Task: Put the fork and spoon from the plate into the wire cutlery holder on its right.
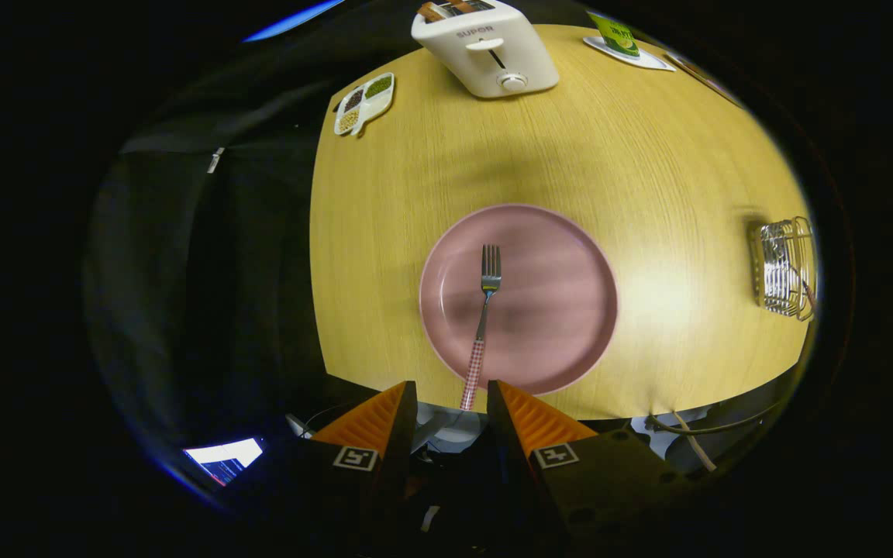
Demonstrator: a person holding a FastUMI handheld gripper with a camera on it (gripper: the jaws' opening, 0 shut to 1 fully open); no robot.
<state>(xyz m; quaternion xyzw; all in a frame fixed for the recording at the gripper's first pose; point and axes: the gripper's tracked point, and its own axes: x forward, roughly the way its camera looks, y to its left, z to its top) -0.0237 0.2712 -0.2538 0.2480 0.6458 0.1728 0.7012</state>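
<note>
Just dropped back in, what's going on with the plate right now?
The tongs hang open at the table's near edge, holding nothing. The fork lies on the pink plate, its checked handle pointing back between the fingers. The wire cutlery holder stands far to the plate's right; something thin leans in it, too small to tell.

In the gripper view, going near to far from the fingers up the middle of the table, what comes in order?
Hand-held gripper, fingers open with the fork handle's end showing between their tips → fork lying on the pink plate, tines pointing away → bare table → white toaster at the far edge.
</note>
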